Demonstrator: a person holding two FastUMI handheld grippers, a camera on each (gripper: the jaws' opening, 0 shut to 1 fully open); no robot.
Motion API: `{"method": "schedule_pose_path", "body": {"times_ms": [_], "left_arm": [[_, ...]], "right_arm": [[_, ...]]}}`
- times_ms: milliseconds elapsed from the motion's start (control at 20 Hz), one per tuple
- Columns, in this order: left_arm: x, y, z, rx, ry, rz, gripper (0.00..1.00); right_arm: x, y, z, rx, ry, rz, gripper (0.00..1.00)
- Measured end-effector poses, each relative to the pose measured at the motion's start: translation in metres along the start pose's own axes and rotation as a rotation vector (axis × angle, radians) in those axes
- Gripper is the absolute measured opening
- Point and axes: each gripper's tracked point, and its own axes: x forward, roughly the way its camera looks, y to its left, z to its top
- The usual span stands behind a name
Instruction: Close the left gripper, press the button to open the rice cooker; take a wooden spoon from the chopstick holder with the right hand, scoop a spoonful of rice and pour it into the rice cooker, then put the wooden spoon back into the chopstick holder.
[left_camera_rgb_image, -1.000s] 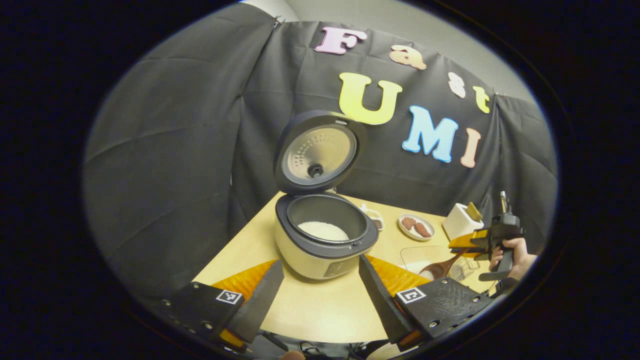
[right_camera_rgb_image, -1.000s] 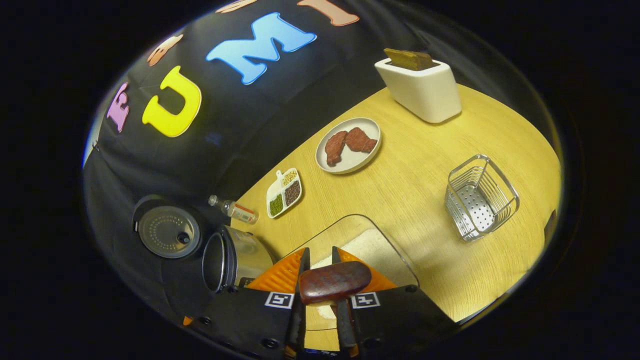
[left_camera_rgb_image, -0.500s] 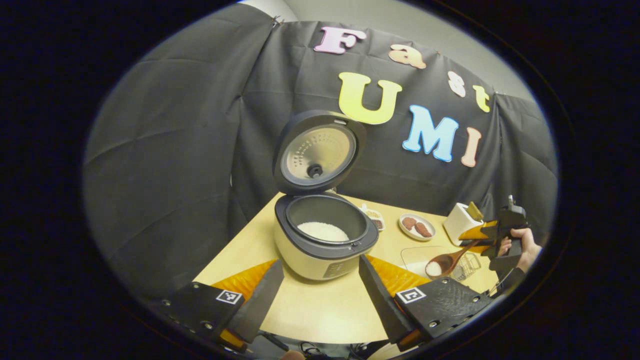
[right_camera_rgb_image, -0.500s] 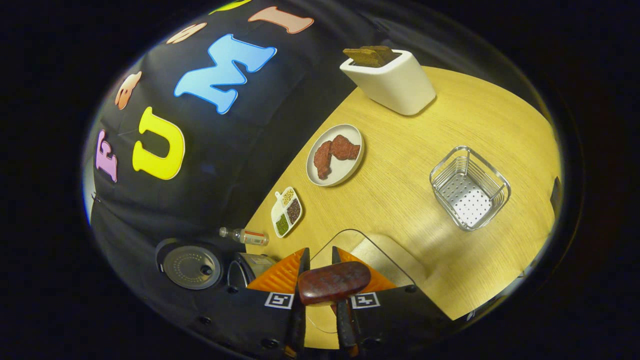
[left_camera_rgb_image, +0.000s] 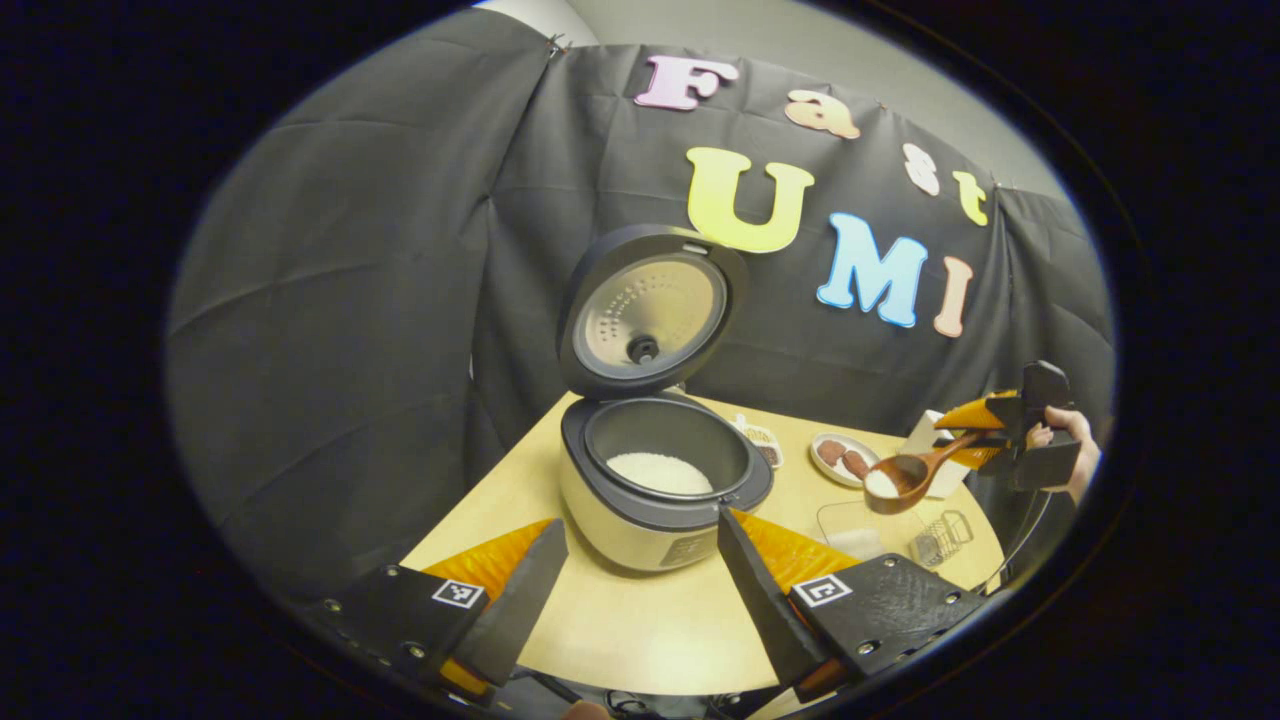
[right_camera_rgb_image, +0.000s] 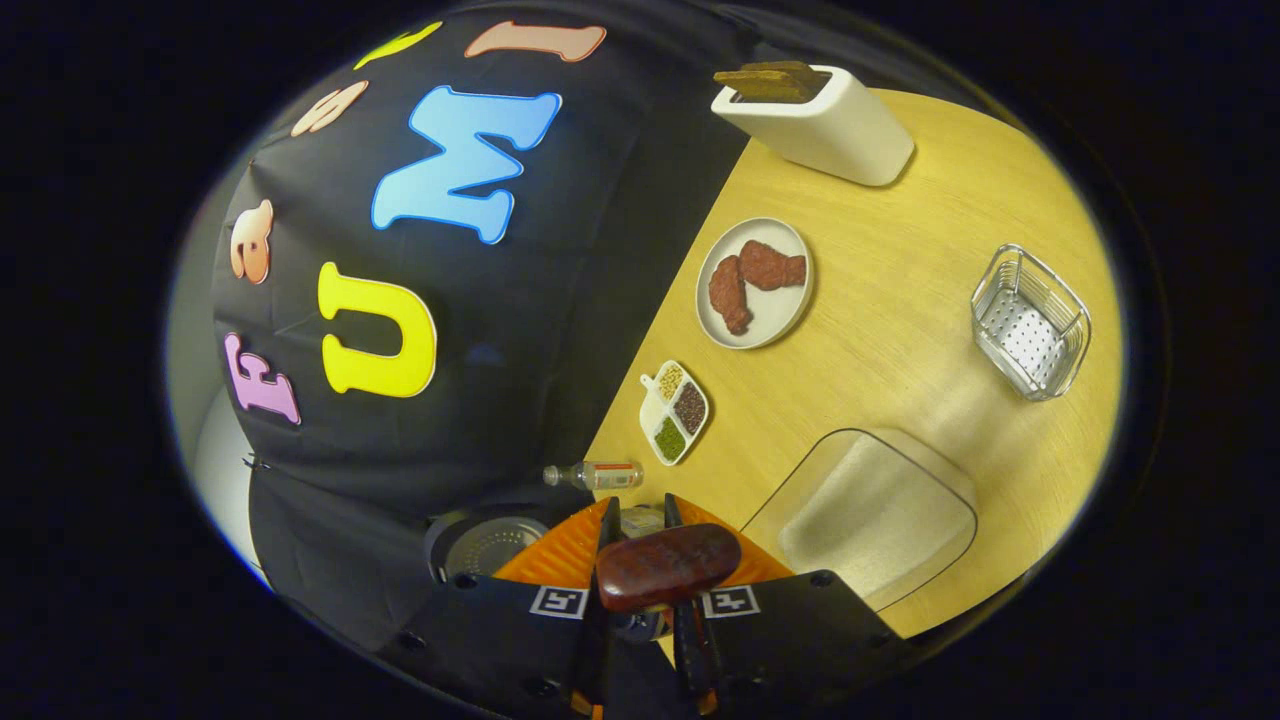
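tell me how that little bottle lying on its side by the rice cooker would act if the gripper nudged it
The bottle lies on its side on the table, so a nudge across its round body would likely roll it. It looks small and slim, so probably light and easily pushed. Its clear, smooth wall may be slippery between the fingers.

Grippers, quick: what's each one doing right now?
Left gripper: open, holding nothing, facing the open rice cooker.
Right gripper: shut on the wooden spoon, which carries rice.
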Motion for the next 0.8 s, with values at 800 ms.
{"method": "schedule_pose_path", "body": {"times_ms": [800], "left_arm": [[0.001, 0.071, -0.010, -0.082, 0.007, 0.133, 0.96]], "right_arm": [[0.093, 0.136, -0.079, -0.118, 0.190, 0.158, 0.23]]}}
